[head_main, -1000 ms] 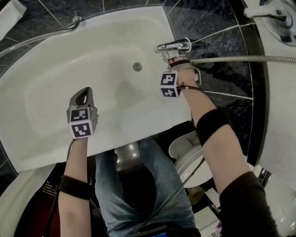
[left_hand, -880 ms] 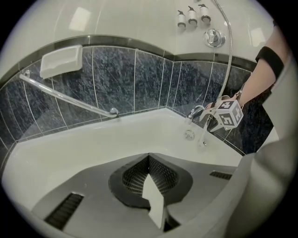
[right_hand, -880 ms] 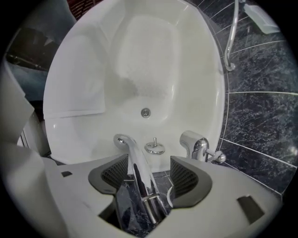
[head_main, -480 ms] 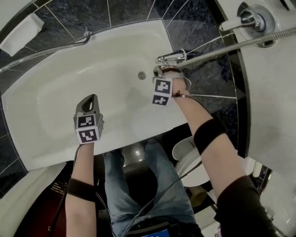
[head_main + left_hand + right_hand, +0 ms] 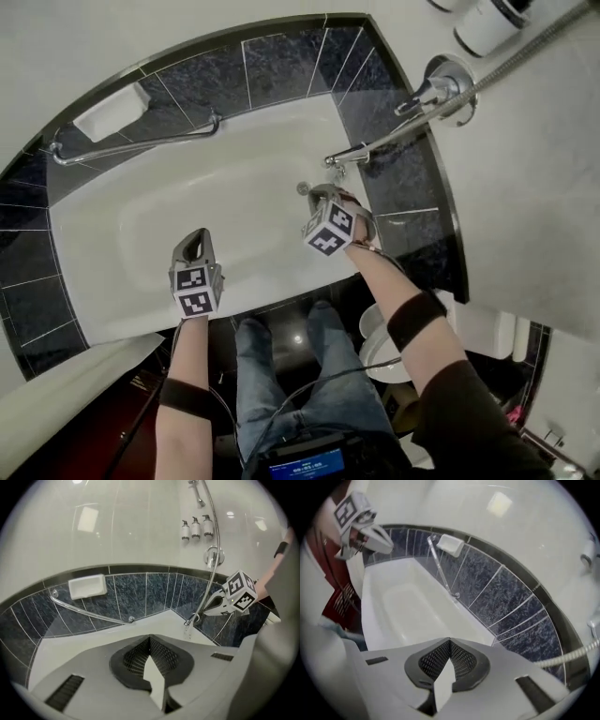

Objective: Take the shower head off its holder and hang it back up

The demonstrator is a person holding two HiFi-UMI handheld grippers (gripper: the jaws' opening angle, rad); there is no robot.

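The metal shower hose (image 5: 450, 98) runs from the chrome tub tap (image 5: 339, 156) up the white wall and out of the head view at the top right. In the left gripper view the hose (image 5: 213, 569) climbs to a chrome rail (image 5: 198, 493); the shower head is too small to make out there. My right gripper (image 5: 315, 191) hangs just below the tap, shut and empty. My left gripper (image 5: 194, 236) is over the tub's near side, also shut on nothing. Each gripper view shows its own pads pressed together, the left gripper (image 5: 150, 638) and the right gripper (image 5: 449, 642).
The white bathtub (image 5: 141, 234) is set in dark tiles. A grab rail (image 5: 141, 145) and a soap dish (image 5: 111, 112) are on its far side. The wall mixer (image 5: 441, 92) and three bottles (image 5: 195, 528) are on the white wall. A person's legs stand before the tub.
Both grippers have risen and the view has tilted up the wall. The right gripper has come off the tub tap and rolled; its jaws are now together.
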